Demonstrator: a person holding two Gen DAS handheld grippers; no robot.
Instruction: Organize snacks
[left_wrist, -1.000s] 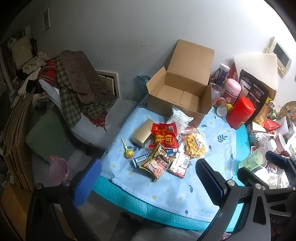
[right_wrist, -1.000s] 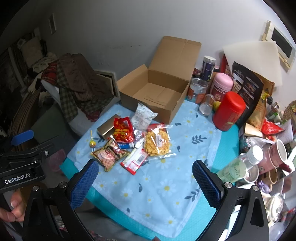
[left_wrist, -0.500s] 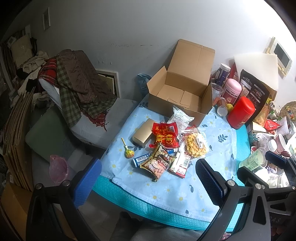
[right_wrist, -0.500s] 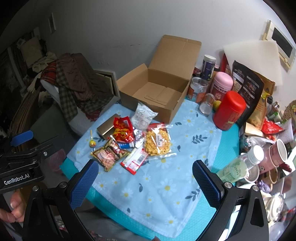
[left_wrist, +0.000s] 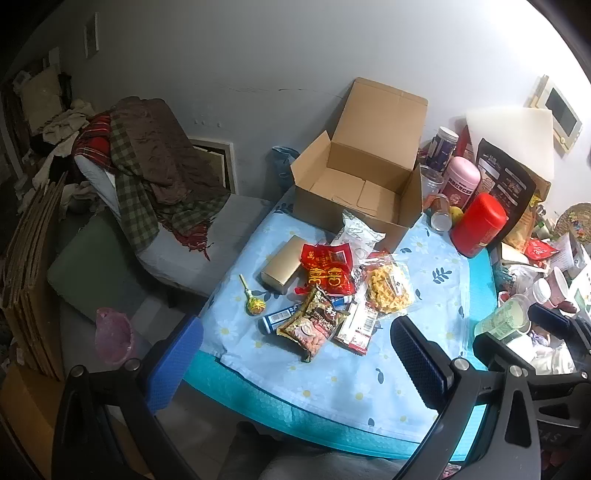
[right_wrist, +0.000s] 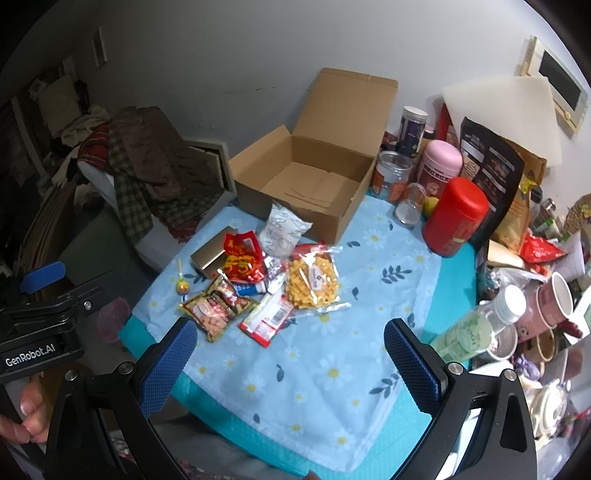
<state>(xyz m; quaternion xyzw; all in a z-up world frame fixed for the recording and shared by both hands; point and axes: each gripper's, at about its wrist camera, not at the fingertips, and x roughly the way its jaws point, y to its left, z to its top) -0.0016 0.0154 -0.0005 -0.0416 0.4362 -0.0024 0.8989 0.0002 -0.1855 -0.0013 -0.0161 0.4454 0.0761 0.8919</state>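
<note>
Several snacks lie in a pile on the blue daisy cloth (right_wrist: 332, 354): a clear bag of yellow crisps (right_wrist: 313, 282), a red packet (right_wrist: 243, 258), a white pouch (right_wrist: 282, 232), a brown nut packet (right_wrist: 216, 308), a red-and-white bar (right_wrist: 267, 317), a gold box (left_wrist: 282, 264) and a lollipop (left_wrist: 253, 302). An open, empty cardboard box (right_wrist: 306, 184) stands behind them. My left gripper (left_wrist: 295, 354) is open and empty, held before the table's near edge. My right gripper (right_wrist: 288, 363) is open and empty above the near cloth.
Jars, a red canister (right_wrist: 456, 216), a pink tin (right_wrist: 441, 164), a dark bag (right_wrist: 487, 162), a green bottle (right_wrist: 476, 325) and mugs (right_wrist: 554, 302) crowd the table's right side. A bench with piled blankets (left_wrist: 155, 162) stands to the left.
Both views shift only slightly; the left view has crept a little towards the table. Nothing on the table has moved and both grippers stay open.
</note>
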